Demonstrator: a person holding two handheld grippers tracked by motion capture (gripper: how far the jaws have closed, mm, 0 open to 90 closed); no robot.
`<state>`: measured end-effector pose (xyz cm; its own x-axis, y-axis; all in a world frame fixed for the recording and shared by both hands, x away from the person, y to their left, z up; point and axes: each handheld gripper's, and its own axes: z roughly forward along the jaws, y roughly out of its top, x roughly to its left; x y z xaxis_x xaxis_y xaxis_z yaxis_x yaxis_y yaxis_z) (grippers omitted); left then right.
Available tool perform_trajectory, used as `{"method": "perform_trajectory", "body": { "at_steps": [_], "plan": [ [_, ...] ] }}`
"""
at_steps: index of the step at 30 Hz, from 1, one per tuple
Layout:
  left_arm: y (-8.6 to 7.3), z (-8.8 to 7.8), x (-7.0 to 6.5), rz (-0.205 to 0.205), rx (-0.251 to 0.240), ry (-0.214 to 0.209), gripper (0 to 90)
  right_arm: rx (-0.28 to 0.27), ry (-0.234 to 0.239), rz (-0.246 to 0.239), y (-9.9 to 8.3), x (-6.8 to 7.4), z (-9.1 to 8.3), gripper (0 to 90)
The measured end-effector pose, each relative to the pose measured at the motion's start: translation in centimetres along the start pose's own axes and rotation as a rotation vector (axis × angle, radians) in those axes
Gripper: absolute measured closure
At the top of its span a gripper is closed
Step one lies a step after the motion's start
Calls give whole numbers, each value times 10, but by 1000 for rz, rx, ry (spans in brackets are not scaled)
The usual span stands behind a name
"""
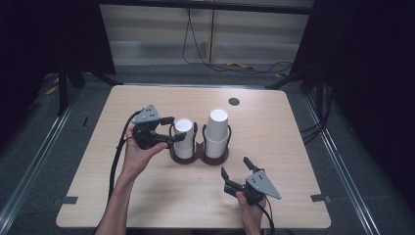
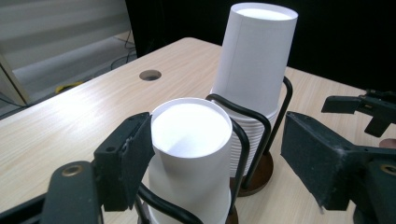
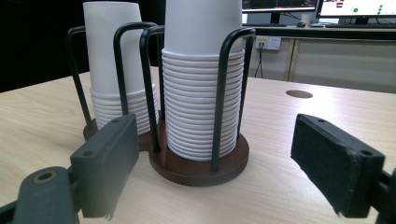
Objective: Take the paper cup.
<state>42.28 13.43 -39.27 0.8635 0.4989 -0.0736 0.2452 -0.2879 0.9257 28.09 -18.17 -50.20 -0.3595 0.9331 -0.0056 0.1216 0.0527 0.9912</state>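
We see a wooden table (image 1: pixel 147 196) in a dark room; left tongs (image 2: pixel 215 154) half-spread around the cup (image 2: pixel 191 140), one pad touching; right tongs (image 3: pixel 229 168) spread, empty.

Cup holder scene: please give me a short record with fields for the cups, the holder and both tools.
holder: dark wire cup holder with two round bases, on the wooden table
left stack: shorter stack of white cups
right stack: taller stack of white cups
left tool: left tool straddles the top cup of the shorter stack; one pad touches, the other stands apart
right tool: right tool open, holding nothing, near the holder
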Motion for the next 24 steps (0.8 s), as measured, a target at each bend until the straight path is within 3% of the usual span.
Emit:
{"method": "perform_trajectory", "body": {
  "at_steps": [2, 4, 10, 20, 24],
  "plan": [
    [4, 4, 4, -18, 27, -8, 232, 0, 2, 1, 0, 0, 0, 149],
    [7, 6, 6, -17, 46, 8, 231, 0, 1, 0, 0, 0, 0, 149],
    [17, 13, 13, -21, 116, -8, 231, 16, -3, 2, 1, -1, 1, 154],
    [28, 21, 18, 4, 217, -15, 246, 21, -5, 3, 1, 0, 2, 153],
    [34, 27, 17, 23, 291, -27, 248, 21, -5, 3, 1, 0, 2, 154]
  ]
}}
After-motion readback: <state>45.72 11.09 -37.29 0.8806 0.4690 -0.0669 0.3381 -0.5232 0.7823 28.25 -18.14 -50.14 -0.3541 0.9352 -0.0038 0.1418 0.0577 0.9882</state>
